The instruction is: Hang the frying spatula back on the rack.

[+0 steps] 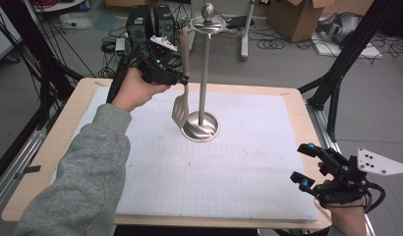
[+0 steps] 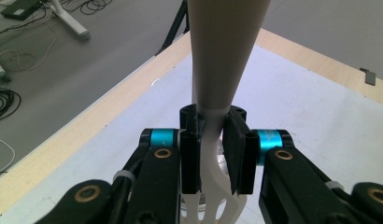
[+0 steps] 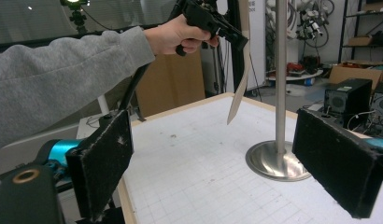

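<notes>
Right gripper [image 1: 307, 167]: we idle it wide and empty at the bench [image 1: 288, 98] corner.
Left gripper [image 1: 182, 79]: we clamp the spatula [image 1: 180, 109] handle, blade hanging beside the stand [image 1: 204, 73].
Risk: we judge the blade could knock the pole, twisting in the pads.

A beige spatula [image 1: 180, 105], a silver steel stand [image 1: 205, 73], a white gridded mat [image 1: 229, 162], and a grey sleeve [image 1: 86, 177].

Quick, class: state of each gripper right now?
Left gripper: closed on the spatula, by its handle.
Right gripper: open, holding nothing.
</notes>
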